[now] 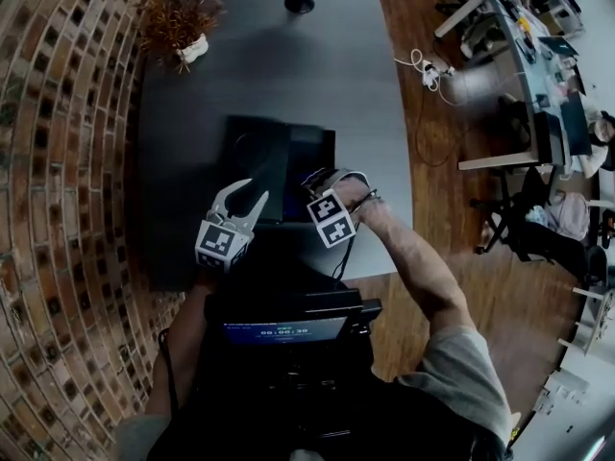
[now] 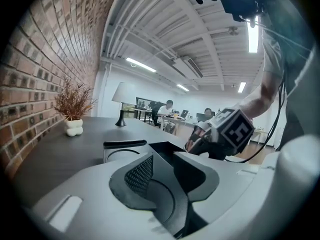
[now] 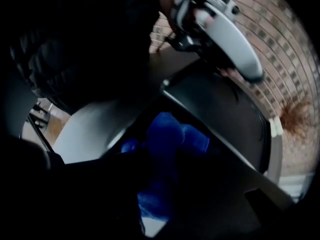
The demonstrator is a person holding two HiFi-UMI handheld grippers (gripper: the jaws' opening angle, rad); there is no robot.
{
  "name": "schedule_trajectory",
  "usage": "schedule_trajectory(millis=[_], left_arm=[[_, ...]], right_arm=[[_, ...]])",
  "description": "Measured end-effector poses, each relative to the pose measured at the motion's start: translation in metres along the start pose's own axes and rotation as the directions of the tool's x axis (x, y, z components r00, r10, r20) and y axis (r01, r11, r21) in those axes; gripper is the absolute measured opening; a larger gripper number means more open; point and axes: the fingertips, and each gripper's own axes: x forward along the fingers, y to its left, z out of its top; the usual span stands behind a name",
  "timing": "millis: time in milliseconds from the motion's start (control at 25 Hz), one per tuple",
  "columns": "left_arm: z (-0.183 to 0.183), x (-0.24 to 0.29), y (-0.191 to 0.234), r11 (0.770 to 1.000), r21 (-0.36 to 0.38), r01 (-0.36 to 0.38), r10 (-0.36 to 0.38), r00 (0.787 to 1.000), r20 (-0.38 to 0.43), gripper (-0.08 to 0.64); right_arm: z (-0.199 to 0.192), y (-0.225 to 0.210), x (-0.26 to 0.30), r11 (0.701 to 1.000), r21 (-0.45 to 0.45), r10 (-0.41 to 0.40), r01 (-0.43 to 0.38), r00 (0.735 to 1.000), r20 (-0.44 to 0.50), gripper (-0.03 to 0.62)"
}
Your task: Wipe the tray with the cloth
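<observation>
A black tray (image 1: 279, 152) lies on the dark table (image 1: 317, 75) in front of me. My left gripper (image 1: 243, 195) reaches in from the near left. Its jaws (image 2: 167, 176) are shut on the tray's (image 2: 125, 148) near rim. The right gripper (image 1: 325, 188) points steeply down over the tray's near right part, with its marker cube (image 2: 235, 129) on top. In the dark right gripper view, a bunched blue cloth (image 3: 170, 144) sits between that gripper's jaws (image 3: 165, 174), which are shut on it. The cloth hangs just above the tray (image 3: 225, 109).
A brick wall (image 1: 67, 181) runs along the table's left side. A dried plant in a white pot (image 1: 190, 44) and a lamp base (image 1: 300, 3) stand at the far end. Office desks (image 1: 519, 56), chairs and a floor cable (image 1: 428, 65) lie past the table's right edge.
</observation>
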Motion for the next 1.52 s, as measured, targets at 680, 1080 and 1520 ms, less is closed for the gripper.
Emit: schedule_trajectory(millis=[680, 1080, 1520], left_arm=[[-0.005, 0.002, -0.005, 0.998, 0.058, 0.008, -0.006, 0.999, -0.036, 0.114], [-0.004, 0.003, -0.006, 0.998, 0.061, 0.013, -0.011, 0.999, -0.036, 0.114], [-0.003, 0.003, -0.005, 0.998, 0.069, 0.003, -0.001, 0.999, -0.034, 0.112]], right_arm=[[-0.08, -0.088, 0.006, 0.919, 0.192, -0.266, 0.345, 0.9, -0.344, 0.155], [-0.081, -0.091, 0.002, 0.89, 0.327, -0.201, 0.317, 0.918, -0.343, 0.15], [-0.088, -0.089, 0.001, 0.814, 0.512, -0.107, 0.274, 0.937, -0.331, 0.152]])
